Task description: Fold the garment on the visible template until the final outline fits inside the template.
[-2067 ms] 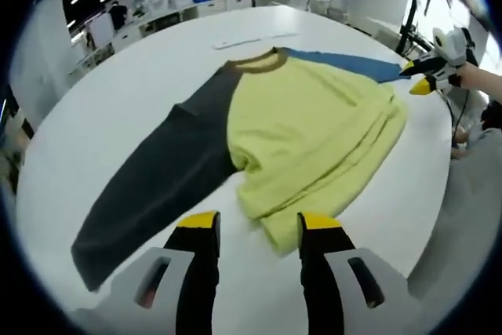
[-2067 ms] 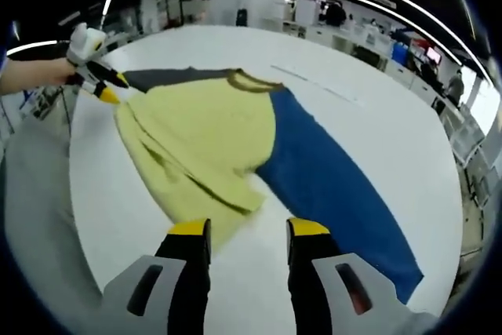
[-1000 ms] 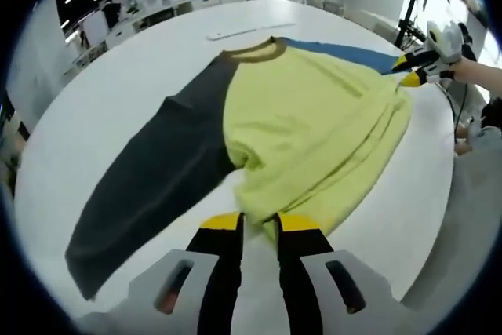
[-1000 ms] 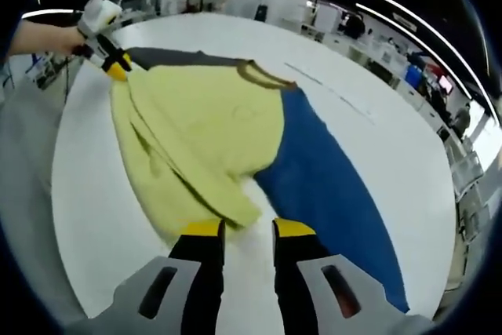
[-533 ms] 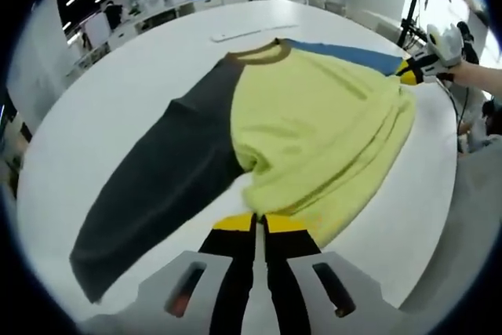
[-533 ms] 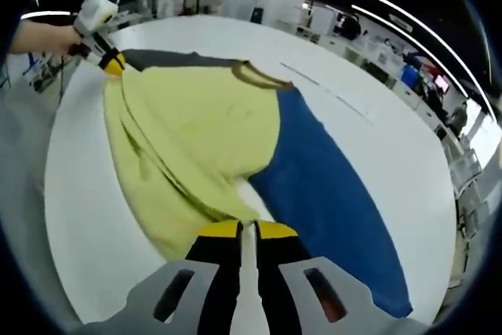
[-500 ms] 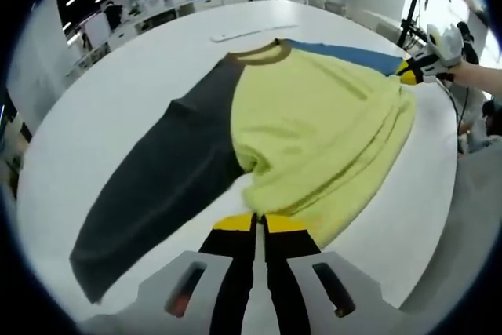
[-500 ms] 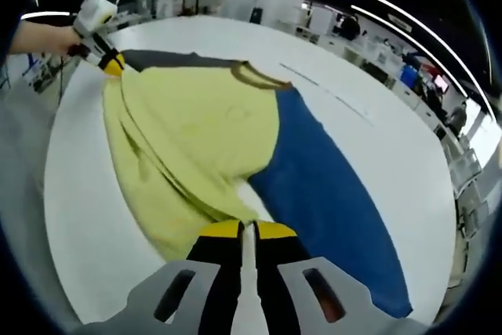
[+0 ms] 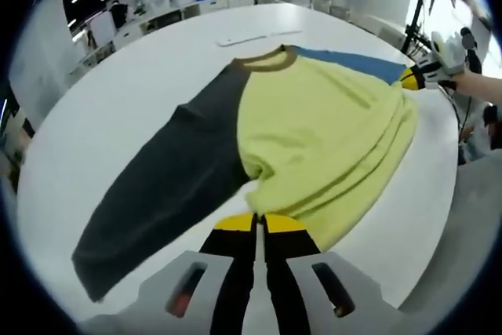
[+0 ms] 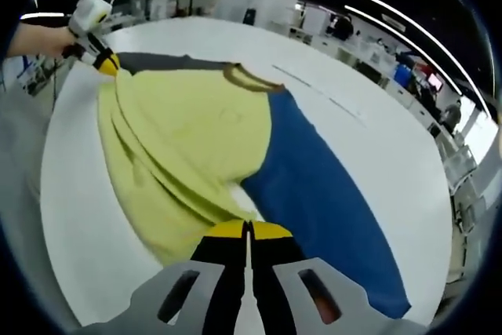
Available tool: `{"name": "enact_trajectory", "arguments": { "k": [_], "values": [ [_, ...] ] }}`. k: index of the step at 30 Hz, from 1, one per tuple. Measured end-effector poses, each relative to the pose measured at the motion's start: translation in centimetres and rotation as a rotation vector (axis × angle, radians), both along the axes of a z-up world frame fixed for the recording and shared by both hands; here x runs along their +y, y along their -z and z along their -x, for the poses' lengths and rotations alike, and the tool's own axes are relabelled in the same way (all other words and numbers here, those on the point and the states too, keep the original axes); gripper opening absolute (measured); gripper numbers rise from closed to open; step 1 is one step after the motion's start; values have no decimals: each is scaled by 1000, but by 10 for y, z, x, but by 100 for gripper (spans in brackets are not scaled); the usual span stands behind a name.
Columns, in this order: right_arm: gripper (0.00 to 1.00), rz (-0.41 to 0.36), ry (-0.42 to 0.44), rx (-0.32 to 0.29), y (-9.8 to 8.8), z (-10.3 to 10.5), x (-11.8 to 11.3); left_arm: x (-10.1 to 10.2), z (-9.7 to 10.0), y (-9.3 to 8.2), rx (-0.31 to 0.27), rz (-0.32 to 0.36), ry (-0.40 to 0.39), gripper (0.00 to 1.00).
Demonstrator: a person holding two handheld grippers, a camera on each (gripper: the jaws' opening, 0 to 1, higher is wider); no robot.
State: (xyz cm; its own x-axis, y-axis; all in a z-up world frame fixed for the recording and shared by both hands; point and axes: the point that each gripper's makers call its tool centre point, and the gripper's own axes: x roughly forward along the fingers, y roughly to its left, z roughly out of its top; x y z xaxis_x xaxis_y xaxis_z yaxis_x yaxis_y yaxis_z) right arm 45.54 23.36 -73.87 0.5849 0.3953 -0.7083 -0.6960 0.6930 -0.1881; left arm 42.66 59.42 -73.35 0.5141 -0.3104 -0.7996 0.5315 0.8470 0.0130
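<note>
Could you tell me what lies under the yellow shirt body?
The white table shows all around the yellow shirt body. Whatever sits directly beneath, including any template, is covered by the fabric.

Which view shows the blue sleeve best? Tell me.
The right gripper view: the blue sleeve lies full length across the table. The left gripper view shows a thin strip of it beyond the yellow body.

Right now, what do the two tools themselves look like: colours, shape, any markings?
Both match. The left tool has two black jaws with yellow tips, rising from a light grey body with a dark slot in each shoulder. The right tool is built the same way. Seen from outside in the other view, each shows a white housing behind its black-and-yellow jaws. No cables, markings or sleeves can be made out.
</note>
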Motion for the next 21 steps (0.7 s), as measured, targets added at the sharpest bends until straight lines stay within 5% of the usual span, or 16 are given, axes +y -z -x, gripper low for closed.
{"name": "enact_trajectory", "arguments": {
  "k": [21],
  "values": [
    [1,-26,33,-69,-39,-13,-4,4,-14,-35,-18,-3,-7,0]
  ]
}}
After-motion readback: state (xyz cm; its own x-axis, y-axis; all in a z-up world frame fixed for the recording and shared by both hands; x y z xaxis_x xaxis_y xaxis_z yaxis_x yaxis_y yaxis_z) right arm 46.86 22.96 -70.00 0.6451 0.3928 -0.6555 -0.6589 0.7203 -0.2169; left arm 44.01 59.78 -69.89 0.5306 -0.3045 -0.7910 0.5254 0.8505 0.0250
